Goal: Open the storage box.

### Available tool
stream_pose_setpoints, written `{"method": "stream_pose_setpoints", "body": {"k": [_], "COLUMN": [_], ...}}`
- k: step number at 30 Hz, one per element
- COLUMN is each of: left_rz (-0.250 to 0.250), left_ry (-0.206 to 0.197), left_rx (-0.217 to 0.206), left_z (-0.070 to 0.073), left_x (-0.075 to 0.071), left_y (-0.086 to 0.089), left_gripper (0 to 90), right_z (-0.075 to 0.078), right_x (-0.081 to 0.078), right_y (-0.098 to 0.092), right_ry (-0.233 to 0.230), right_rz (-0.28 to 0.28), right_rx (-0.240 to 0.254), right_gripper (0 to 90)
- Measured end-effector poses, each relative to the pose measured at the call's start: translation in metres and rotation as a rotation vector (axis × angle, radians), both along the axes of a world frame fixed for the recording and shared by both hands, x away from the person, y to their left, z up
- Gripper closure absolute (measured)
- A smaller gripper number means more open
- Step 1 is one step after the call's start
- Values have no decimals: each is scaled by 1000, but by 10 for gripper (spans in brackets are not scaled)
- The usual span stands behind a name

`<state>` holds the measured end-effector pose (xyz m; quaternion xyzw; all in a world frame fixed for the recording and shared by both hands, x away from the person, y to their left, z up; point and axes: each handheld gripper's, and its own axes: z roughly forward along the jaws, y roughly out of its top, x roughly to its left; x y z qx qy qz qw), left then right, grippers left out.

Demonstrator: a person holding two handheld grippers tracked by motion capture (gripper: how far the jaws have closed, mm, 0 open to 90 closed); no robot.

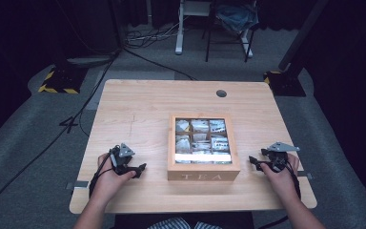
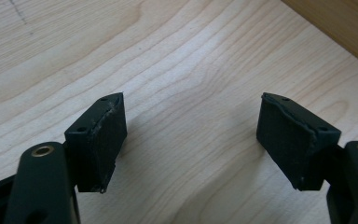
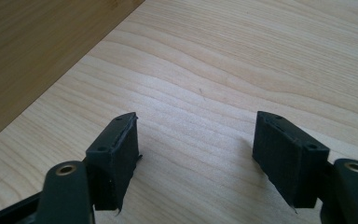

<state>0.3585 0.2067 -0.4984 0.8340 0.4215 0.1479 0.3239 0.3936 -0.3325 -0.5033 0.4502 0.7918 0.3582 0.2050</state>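
A wooden tea box (image 1: 203, 171) marked TEA stands in the middle of the table, its lid shut, with tea bags (image 1: 201, 135) showing through the lid's window in several compartments. My left gripper (image 1: 139, 168) rests on the table to the left of the box, open, with bare wood between its pads (image 2: 101, 135). The box's side (image 2: 345, 28) is at the upper right of the left gripper view. To the right of the box lies my right gripper (image 1: 254, 161), open too, nothing between its pads (image 3: 116, 154). The box wall (image 3: 37, 56) sits at that view's upper left.
The light wooden table (image 1: 138, 105) has a round cable hole (image 1: 221, 93) near its far edge. Beyond it, on the grey floor, are cables, a stand base with yellow-black tape (image 1: 57, 81) and a chair (image 1: 231, 24).
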Motion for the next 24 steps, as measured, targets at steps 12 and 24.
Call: {"method": "stream_pose_setpoints", "body": {"k": [12, 24], "left_rz": [-58, -133], "left_ry": [-19, -64], "left_rx": [-66, -172], "left_z": [37, 69], "left_x": [-8, -22], "left_y": [-11, -36], "left_gripper": [282, 282], "right_z": [0, 0], "right_x": [1, 0], "right_y": [0, 2], "right_ry": [-1, -4], "right_rz": [5, -8], "right_rx": [0, 0], "right_gripper": [317, 329]}}
